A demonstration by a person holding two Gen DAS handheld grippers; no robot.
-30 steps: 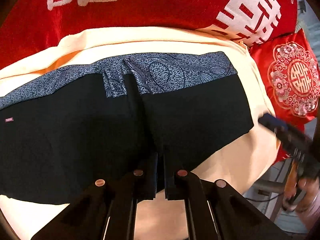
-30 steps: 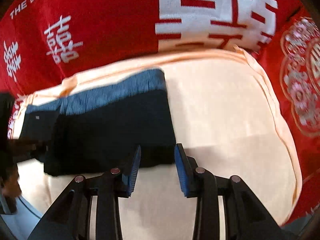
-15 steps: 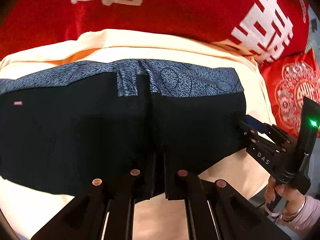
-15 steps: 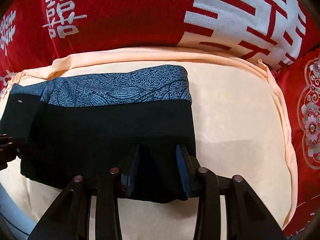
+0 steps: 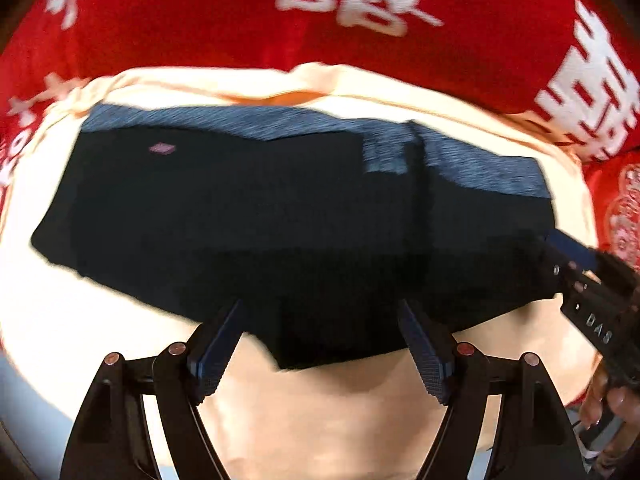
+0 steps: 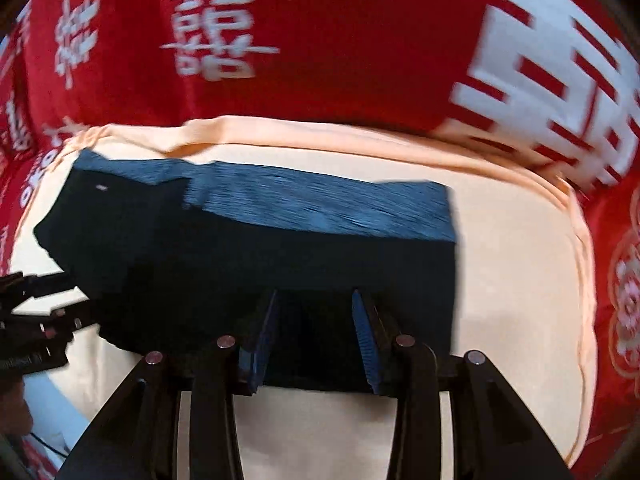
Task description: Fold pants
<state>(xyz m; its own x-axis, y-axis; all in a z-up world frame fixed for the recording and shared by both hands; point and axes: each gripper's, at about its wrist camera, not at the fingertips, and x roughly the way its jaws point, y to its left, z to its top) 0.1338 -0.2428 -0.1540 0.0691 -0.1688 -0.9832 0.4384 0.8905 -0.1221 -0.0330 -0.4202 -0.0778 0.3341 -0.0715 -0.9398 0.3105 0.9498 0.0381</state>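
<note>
Black pants [image 5: 280, 216] with a blue-grey patterned waistband [image 5: 480, 168] lie flat on the cream cloth [image 5: 320, 420] over a red bedspread [image 5: 360, 60], already folded into a wide band, so probably one more fold across the length is left. Long axis runs left-right across both views, waistband along the far edge, near hem toward the cameras. Left gripper [image 5: 320, 340] has just been opening, jaws now wide with the near hem loose between them; right gripper [image 6: 316, 328] sits narrow-open over the near edge, grip on the fabric unclear.
</note>
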